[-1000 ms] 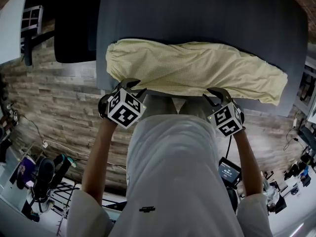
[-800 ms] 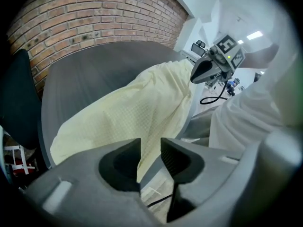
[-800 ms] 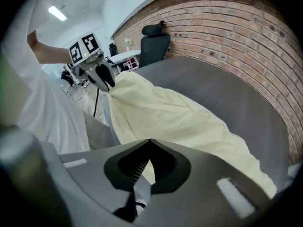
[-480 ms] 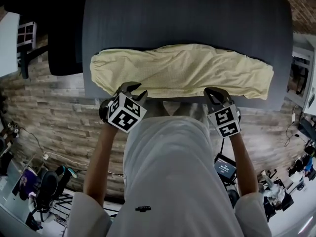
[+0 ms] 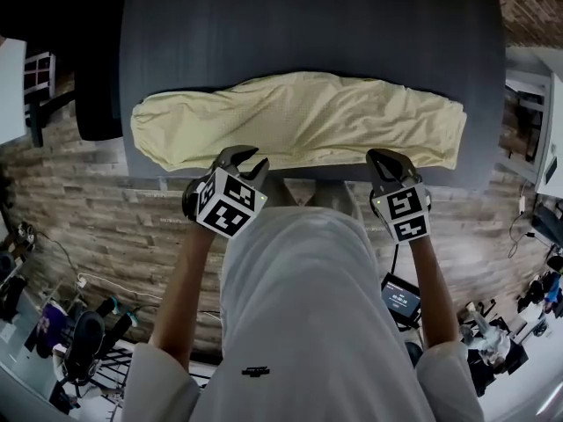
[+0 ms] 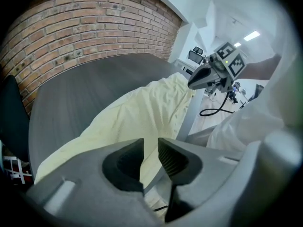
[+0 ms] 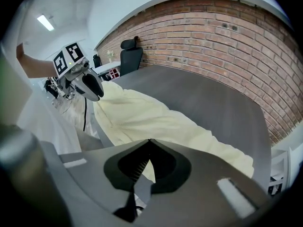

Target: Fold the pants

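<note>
Pale yellow pants (image 5: pixel 299 121) lie in a long folded strip along the near side of the dark grey table (image 5: pixel 308 25). My left gripper (image 5: pixel 246 158) hovers at the table's near edge, just short of the pants' left part. Its jaws have just been closing; a narrow gap remains and nothing is between them (image 6: pixel 150 148). My right gripper (image 5: pixel 388 156) sits at the near edge by the pants' right part, shut and empty (image 7: pixel 149 141). Each gripper view shows the pants (image 6: pixel 137 117) (image 7: pixel 156 122) ahead and the other gripper beside them.
A black office chair (image 5: pixel 97 95) stands at the table's left end. A brick wall (image 7: pixel 213 37) runs behind the table. Wood-pattern floor (image 5: pixel 106 209) with cables and gear lies below, and a small screen (image 5: pixel 403 299) is at my right.
Both grippers have drawn back from the pants' near edge toward my body. The right jaws have shut and the left jaws have narrowed. The pants stay on the table.
</note>
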The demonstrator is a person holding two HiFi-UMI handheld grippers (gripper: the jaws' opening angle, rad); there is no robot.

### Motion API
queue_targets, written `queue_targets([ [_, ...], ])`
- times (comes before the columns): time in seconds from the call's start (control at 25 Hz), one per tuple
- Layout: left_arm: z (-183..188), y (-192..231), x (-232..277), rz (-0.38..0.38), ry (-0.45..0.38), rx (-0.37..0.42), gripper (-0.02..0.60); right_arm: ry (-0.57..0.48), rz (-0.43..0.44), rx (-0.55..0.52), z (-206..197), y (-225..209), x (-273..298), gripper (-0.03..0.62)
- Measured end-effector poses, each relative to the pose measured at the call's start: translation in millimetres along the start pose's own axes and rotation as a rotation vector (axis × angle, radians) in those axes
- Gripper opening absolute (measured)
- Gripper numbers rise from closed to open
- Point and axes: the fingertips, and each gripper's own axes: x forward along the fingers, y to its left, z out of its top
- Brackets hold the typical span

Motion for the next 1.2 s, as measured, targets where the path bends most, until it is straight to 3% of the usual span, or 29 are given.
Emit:
queue_targets([
  [0.24, 42, -27, 20, 0.060, -0.036, -0.017, 0.007, -0.018, -0.057, 0.029, -26, -42, -19, 0.008],
  [0.44, 84, -55, 43, 0.066, -0.061, -0.026, 0.003, -0.061, -0.062, 0.077, -44, -71, -31, 0.008],
  [0.8, 154, -115, 93, 0.008, -0.059, 0.046, 0.003, -0.109, -0.107, 0.165, -75, -140, -51, 0.008],
  [1.0, 200, -151, 117, -0.063, -0.080, 0.053, 0.003, -0.136, -0.140, 0.259, -96, -181, -65, 0.011],
  [1.2, 231, -186, 145, -0.086, -0.076, 0.158, 0.005, -0.128, -0.156, 0.330, -121, -217, -72, 0.046],
])
